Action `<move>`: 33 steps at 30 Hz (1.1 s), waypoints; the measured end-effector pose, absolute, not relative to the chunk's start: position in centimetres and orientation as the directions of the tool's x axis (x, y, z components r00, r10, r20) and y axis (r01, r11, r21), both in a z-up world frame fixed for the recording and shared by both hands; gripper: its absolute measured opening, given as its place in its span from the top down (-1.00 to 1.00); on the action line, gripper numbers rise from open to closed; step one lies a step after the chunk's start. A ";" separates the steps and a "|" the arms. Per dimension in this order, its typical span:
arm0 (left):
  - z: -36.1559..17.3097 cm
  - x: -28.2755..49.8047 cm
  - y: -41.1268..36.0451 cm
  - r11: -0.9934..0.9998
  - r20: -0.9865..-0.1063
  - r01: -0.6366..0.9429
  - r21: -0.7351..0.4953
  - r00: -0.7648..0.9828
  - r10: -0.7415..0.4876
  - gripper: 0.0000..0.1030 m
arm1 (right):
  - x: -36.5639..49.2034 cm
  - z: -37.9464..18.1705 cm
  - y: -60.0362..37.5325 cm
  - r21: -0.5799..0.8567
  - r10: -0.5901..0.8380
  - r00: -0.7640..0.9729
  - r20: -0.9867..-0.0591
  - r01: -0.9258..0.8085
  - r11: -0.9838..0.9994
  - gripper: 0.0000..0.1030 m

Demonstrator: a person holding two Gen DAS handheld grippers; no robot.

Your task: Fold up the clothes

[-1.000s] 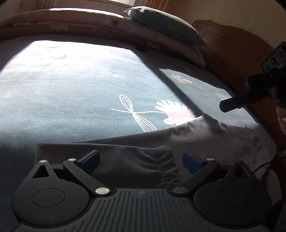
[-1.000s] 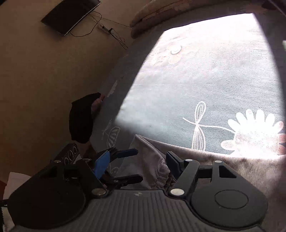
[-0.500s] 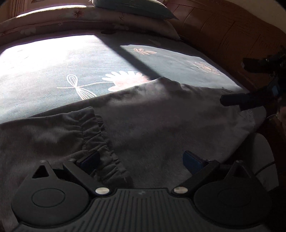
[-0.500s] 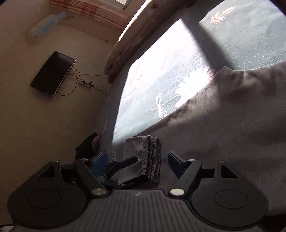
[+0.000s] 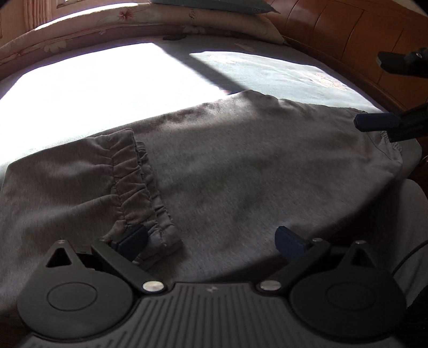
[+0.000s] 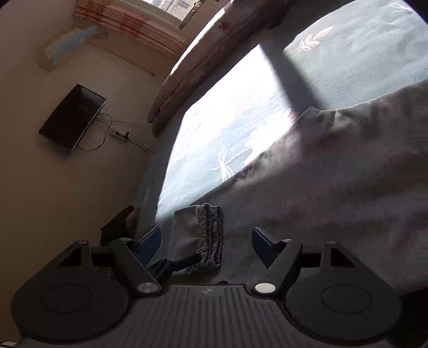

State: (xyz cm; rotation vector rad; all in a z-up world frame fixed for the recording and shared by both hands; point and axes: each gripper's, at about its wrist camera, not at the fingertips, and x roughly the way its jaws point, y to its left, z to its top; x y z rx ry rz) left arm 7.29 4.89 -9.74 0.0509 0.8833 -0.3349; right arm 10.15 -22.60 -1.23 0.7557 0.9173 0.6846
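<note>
On the near edge of the bed [image 5: 281, 77] the grey sweatpants [image 5: 240, 171] lie flat, soft and limp, so with both grippers' [image 5: 211, 241] fingers [image 6: 260, 241] spread and empty I judge the gathered cuffs [image 5: 139, 184] the firmest hold.

A home bedroom is showing here. Sunlight is falling across a bed [image 5: 267, 72] covered in a blue-grey spread with pale flower and dragonfly motifs. A rolled floral quilt [image 5: 80, 34] and a pillow [image 5: 214, 4] are lying beside a wooden headboard [image 5: 347, 32]. A flat television [image 6: 72, 117] is hanging on the beige wall, near what is probably an air conditioner [image 6: 69, 45] beside striped curtains [image 6: 133, 24].
</note>
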 end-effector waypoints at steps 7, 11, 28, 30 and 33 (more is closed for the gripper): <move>-7.6 6.9 7.3 0.964 -0.744 0.249 -0.089 0.627 -0.231 -0.96 | 9.5 -0.4 -23.1 0.806 0.778 0.477 -0.408 -0.211 0.553 -0.58; -9.2 7.8 9.0 0.982 -0.807 0.144 -0.121 0.562 -0.181 -0.95 | 9.4 -0.9 -23.0 0.805 0.772 0.479 -0.418 -0.198 0.559 -0.59; -7.0 9.3 9.1 0.983 -0.766 0.133 -0.126 0.617 -0.181 -0.96 | 9.4 -1.5 -22.6 0.817 0.760 0.488 -0.428 -0.150 0.556 -0.61; -6.8 10.3 9.1 0.983 -0.754 0.134 -0.129 0.631 -0.185 -0.96 | 9.3 -1.5 -22.6 0.814 0.755 0.491 -0.434 -0.144 0.562 -0.61; -7.5 12.1 9.6 0.982 -0.764 0.097 -0.162 0.618 -0.187 -0.96 | 9.2 -1.8 -22.7 0.814 0.747 0.497 -0.442 -0.126 0.566 -0.61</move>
